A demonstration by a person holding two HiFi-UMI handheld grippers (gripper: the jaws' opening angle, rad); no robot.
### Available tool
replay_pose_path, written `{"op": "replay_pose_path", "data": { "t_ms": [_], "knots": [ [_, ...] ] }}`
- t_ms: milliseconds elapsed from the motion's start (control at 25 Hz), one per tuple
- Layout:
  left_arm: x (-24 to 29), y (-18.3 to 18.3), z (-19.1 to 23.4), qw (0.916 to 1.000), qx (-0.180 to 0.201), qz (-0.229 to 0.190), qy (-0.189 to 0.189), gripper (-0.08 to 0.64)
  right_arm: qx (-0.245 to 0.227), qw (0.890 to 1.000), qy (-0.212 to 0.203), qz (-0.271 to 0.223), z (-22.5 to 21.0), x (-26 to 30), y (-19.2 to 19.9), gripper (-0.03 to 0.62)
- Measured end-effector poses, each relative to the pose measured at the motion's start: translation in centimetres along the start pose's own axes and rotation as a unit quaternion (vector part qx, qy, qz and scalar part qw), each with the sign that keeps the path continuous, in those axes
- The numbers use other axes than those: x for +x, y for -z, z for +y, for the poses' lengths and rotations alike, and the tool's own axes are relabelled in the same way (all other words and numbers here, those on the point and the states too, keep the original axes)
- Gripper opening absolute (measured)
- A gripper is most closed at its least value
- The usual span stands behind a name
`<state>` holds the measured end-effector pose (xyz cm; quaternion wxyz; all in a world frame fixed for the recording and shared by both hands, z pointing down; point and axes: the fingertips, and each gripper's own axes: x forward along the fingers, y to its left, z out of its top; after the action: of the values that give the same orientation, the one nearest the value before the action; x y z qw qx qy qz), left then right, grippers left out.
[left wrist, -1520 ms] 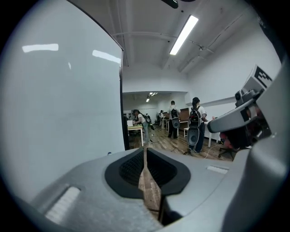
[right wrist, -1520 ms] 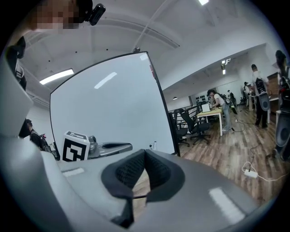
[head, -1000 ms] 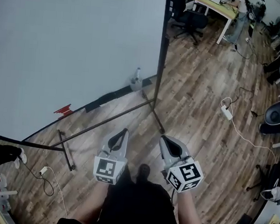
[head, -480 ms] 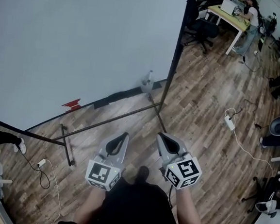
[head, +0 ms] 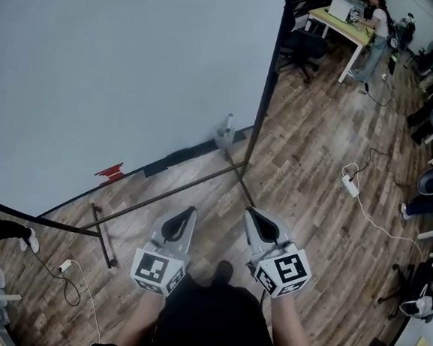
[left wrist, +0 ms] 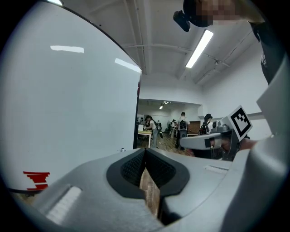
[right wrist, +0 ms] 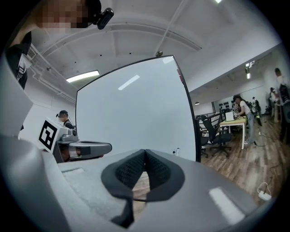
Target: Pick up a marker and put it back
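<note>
The person stands facing a big whiteboard [head: 121, 62] that fills the upper left of the head view, with both tools held low at the bottom centre of the frame. The left gripper [head: 191, 210] and the right gripper [head: 249, 211] sit side by side, close but apart, both aimed up the frame toward the foot of the board.

The left gripper's jaws are pressed together at the tips with nothing between them; only a sliver of wood floor [head: 311, 214] shows through the gap behind the pads. The right gripper's jaws are closed tip to tip in the same way and are just as empty. Each tool carries its marker cube nearest the person, the left cube [head: 154, 268] and the right cube [head: 285, 271].

Along the board's lower edge, left of centre in the head view, there is a small red patch [head: 111, 172], and further right, just beside the stand's black upright [head: 264, 97], a small pale bottle [head: 225, 129]. From here I cannot tell whether either of these is the marker: both are too small to read, so its place, its long axis and the way it points stay unclear.

On the floor at the right of the frame lies a white power strip [head: 349, 186] with its cable trailing down the frame. At the upper right stands a black office chair [head: 303, 44], with another person [head: 376, 24] beyond it.
</note>
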<state>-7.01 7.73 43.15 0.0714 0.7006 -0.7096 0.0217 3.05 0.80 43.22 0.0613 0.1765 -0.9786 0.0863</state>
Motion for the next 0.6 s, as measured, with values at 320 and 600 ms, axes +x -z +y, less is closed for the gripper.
{"op": "replay_pose_path", "data": {
  "t_ms": [320,600],
  "knots": [
    [-0.15,0.10,-0.38,0.9999,-0.007,0.002,0.011,0.011,-0.003,1.000,0.008,0.001,0.81,-0.49,0.28,0.003],
    [0.61,0.47,-0.78,0.9999,-0.015,0.002,-0.003,0.011,-0.017,1.000,0.003,0.004,0.15,-0.38,0.14,0.003]
  ]
}}
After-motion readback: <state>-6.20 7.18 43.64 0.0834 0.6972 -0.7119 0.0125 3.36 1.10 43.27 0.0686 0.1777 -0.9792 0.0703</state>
